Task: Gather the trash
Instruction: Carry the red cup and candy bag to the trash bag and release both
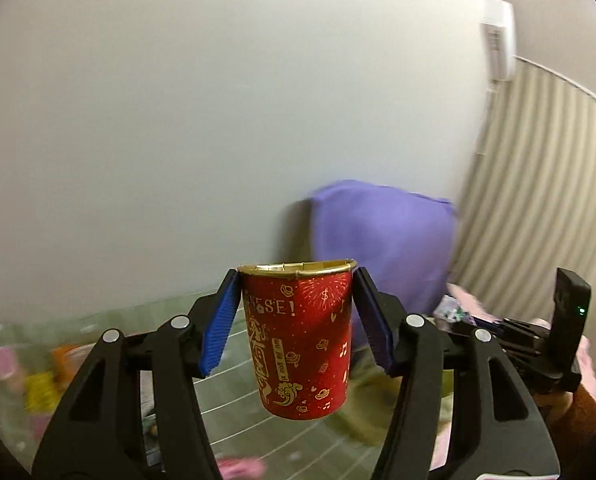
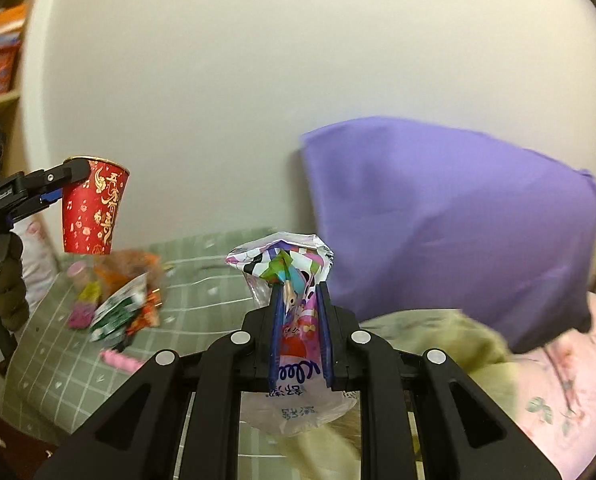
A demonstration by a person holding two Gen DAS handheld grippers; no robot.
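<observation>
Looking along our left claw [image 1: 296,316], we see it gripping a red paper cup [image 1: 299,340] upright between its pads, off the bed. Our right claw [image 2: 299,328] pinches a colourful wrapper [image 2: 294,312]; a purple pillow [image 2: 449,216] stands beyond.

Gold "…ESE!" and a "$" sign on the red paper cup [image 1: 302,338]; wrapper print unreadable.
</observation>
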